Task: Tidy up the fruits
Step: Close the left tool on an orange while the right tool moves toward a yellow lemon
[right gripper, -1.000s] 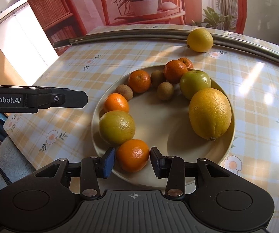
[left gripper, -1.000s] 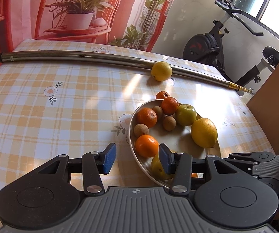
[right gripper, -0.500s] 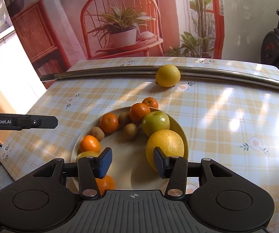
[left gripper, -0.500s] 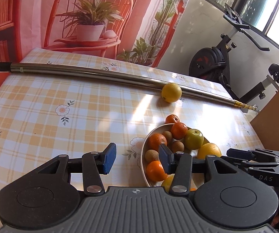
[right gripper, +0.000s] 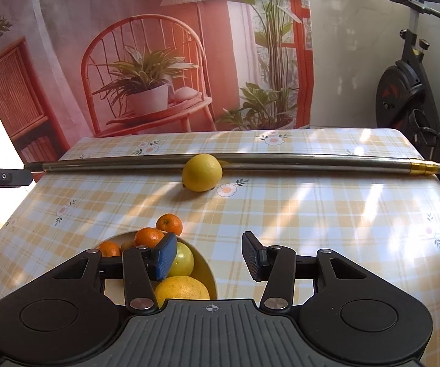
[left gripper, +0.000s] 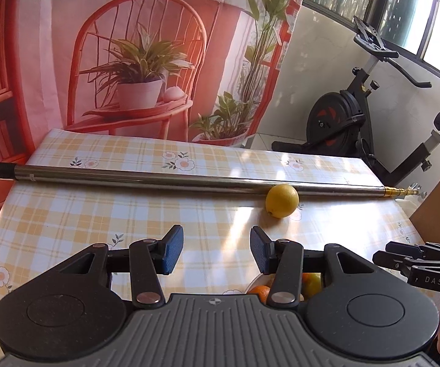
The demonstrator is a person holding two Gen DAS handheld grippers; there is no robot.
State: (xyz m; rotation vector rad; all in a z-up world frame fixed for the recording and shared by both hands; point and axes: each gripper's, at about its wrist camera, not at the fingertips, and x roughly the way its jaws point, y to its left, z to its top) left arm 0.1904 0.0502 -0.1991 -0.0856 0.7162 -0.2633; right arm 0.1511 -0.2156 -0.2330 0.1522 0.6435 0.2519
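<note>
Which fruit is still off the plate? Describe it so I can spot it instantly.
Find the long metal pole lying across the far side of the checked table. Resting against it is a lone yellow lemon, well apart from the plate of oranges nearer the camera.

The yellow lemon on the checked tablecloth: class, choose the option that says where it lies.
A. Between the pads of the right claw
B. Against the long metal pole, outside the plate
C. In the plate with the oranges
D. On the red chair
B: the lemon rests on the tablecloth right up against the metal pole, well beyond the plate, and neither claw holds it.
</note>
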